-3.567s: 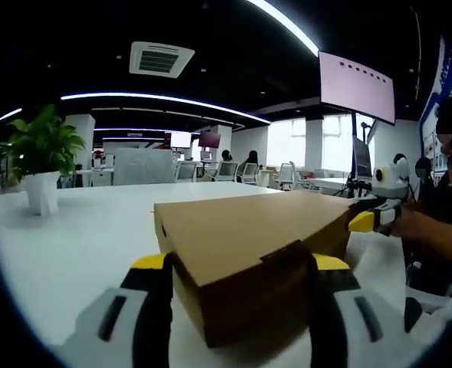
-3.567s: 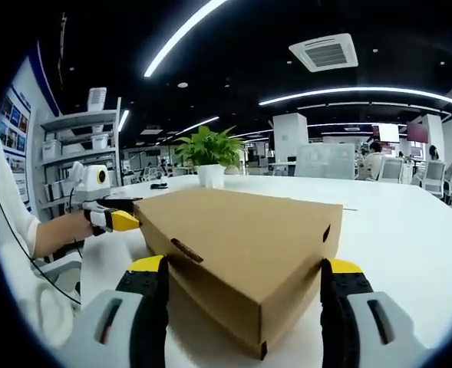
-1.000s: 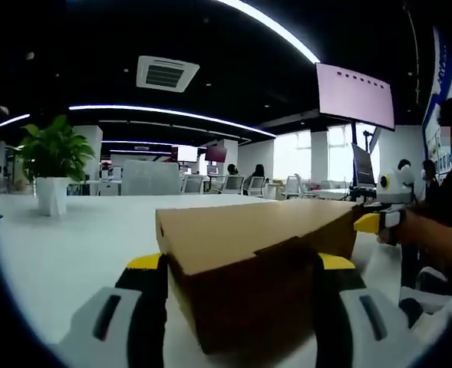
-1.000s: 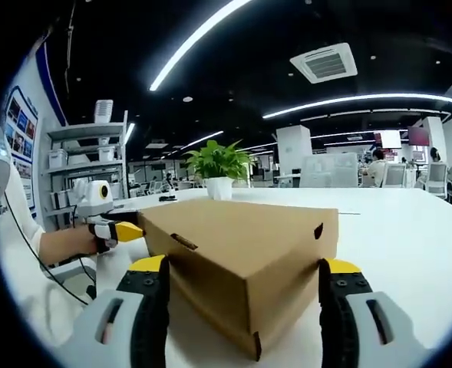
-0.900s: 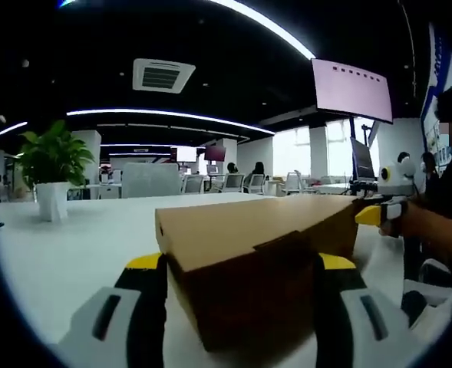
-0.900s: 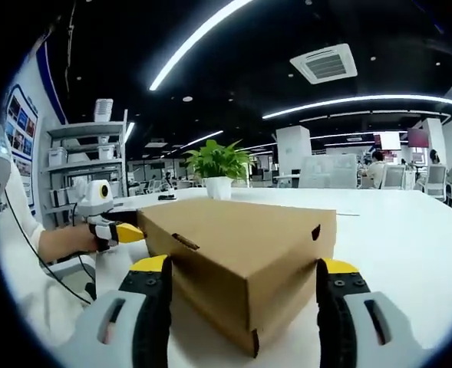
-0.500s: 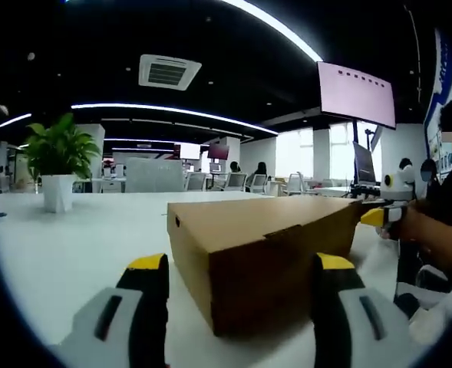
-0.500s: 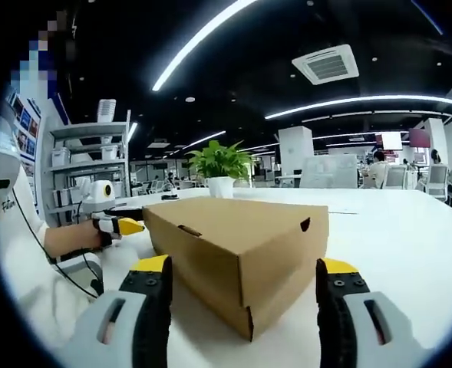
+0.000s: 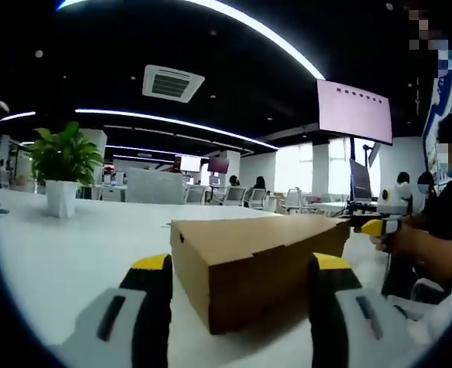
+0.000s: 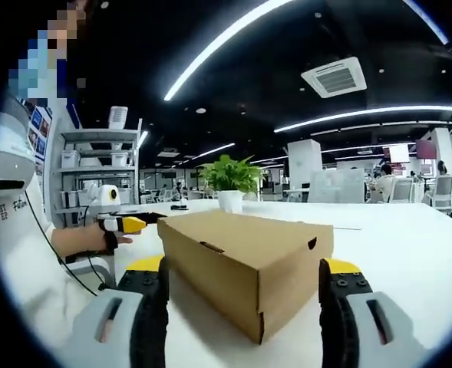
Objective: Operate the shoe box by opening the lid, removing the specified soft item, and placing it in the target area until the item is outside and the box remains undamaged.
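Shoe box (image 9: 260, 261) (image 10: 245, 261): one, brown cardboard, lid closed, flat on the white desk (image 9: 64, 245) (image 10: 410, 253), one end facing each set of tongs. Left tongs (image 9: 239, 264) and right tongs (image 10: 245, 268) are both spread wide, gripping nothing, jaws flanking a box end without clear contact; each also shows in the other's view, held by a hand (image 9: 406, 239) (image 10: 84, 239) at the far end. Around: one potted plant (image 9: 63, 172) (image 10: 229, 184) well behind the box, shelving (image 10: 95, 172), a wall screen (image 9: 354, 111); versus 0.5 s ago the box looks smaller and farther, both cameras having drawn back.
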